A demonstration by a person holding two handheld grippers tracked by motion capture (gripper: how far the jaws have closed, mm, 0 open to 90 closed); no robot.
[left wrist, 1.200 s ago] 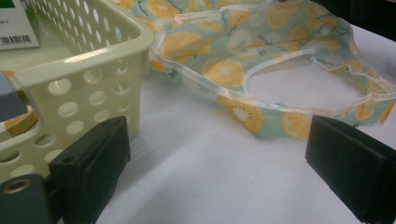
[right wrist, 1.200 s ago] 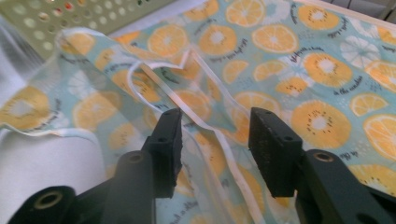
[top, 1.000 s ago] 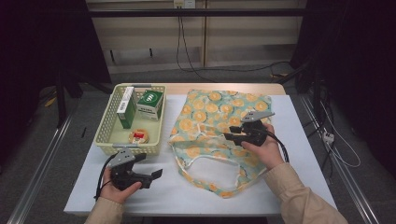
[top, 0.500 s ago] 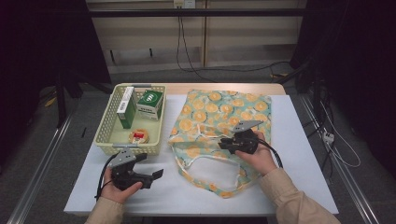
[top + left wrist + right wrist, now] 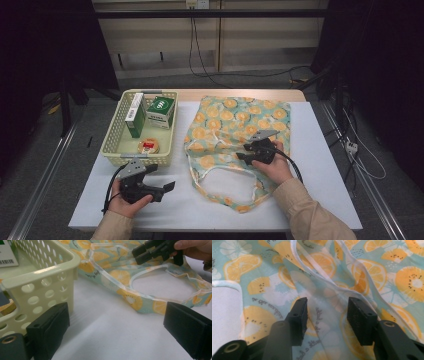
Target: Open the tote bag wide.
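The print on the two boxes (image 5: 150, 112) standing in the basket (image 5: 114, 150) is too small to read. The round tin (image 5: 149, 146) beside them shows a red label, unreadable. The person's right hand (image 5: 272, 165) hides part of the bag (image 5: 235, 120). The basket's far end runs off the left gripper view's edge.

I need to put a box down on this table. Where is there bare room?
Free: the white strip right of the bag, to the table edge; the front strip between the left tongs and the bag's handles. Crowded: the basket, and the middle where the right tongs work.
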